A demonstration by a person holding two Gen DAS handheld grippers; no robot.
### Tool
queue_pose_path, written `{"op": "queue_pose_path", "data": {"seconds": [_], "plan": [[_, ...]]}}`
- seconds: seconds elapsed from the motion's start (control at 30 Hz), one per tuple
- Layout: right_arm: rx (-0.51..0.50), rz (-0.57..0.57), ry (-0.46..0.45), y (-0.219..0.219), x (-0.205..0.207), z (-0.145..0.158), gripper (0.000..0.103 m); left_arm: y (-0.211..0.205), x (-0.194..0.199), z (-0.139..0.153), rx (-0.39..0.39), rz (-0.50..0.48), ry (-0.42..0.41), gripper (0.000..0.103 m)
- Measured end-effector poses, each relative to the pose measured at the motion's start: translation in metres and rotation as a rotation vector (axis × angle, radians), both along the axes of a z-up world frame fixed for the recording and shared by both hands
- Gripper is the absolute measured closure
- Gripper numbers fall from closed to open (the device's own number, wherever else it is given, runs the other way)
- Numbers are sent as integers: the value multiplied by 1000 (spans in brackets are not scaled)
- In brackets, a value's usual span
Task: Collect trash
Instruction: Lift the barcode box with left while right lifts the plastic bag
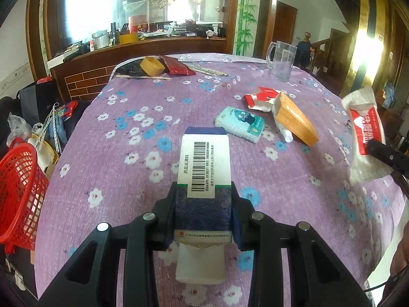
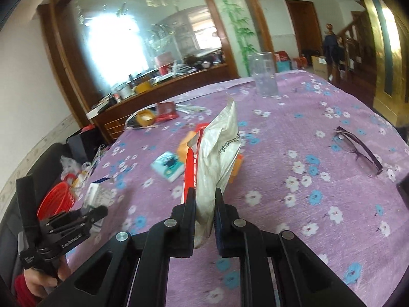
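A: What does my left hand-held gripper (image 1: pixel 204 199) carry?

B: A blue and white medicine box (image 1: pixel 204 168) with a barcode label. The two fingers pinch it by its long sides, and it points away over the purple flowered cloth of the desk (image 1: pixel 127 153), with an open flap hanging at its near end.

A: And my right hand-held gripper (image 2: pixel 204 204)?

B: Its jaws are pressed onto a crumpled white and red wrapper (image 2: pixel 217 153), which stands upright between the fingers, clear of the cloth. In the left wrist view the same wrapper shows at the far right edge, lifted above the desk.

A: What trash do I still see on the desk?

B: Near the middle lies a pale blue tissue pack (image 1: pixel 239 124). Just right of it sits a tilted orange box (image 1: pixel 297 120) with a white tube (image 1: pixel 282 125) against it, and a torn red and white packet (image 1: pixel 260 97) just behind. At the far left edge are a yellow tape roll (image 1: pixel 152 66), a red pouch (image 1: pixel 176 65) and some chopsticks (image 1: pixel 209 70).

A: Other items?

B: A clear plastic mug (image 1: pixel 281 60) stands at the far right, and a pair of glasses (image 2: pixel 358 151) lies on the right side. A red basket (image 1: pixel 18 186) sits off the left edge of the desk, lower than its top.
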State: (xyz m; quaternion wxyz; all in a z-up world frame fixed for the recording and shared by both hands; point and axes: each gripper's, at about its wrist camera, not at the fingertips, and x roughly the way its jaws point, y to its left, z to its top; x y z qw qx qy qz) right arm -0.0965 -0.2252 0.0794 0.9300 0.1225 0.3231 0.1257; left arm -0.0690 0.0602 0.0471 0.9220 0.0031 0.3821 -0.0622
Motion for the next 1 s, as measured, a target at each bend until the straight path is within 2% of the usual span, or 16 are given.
{"op": "queue_pose_path", "data": {"seconds": [0.23,0.7,1.0], "plan": [[-5,51,-7,16,-12,1,90,-5,-10,4,8,-8,-3,69],[-28,66,-44,20,-34,9,90,-6,-26,13,7,1,-24,69],[-34,87,-34,27,-34,6,90,0,-29,13,2,13,-26,69]]}}
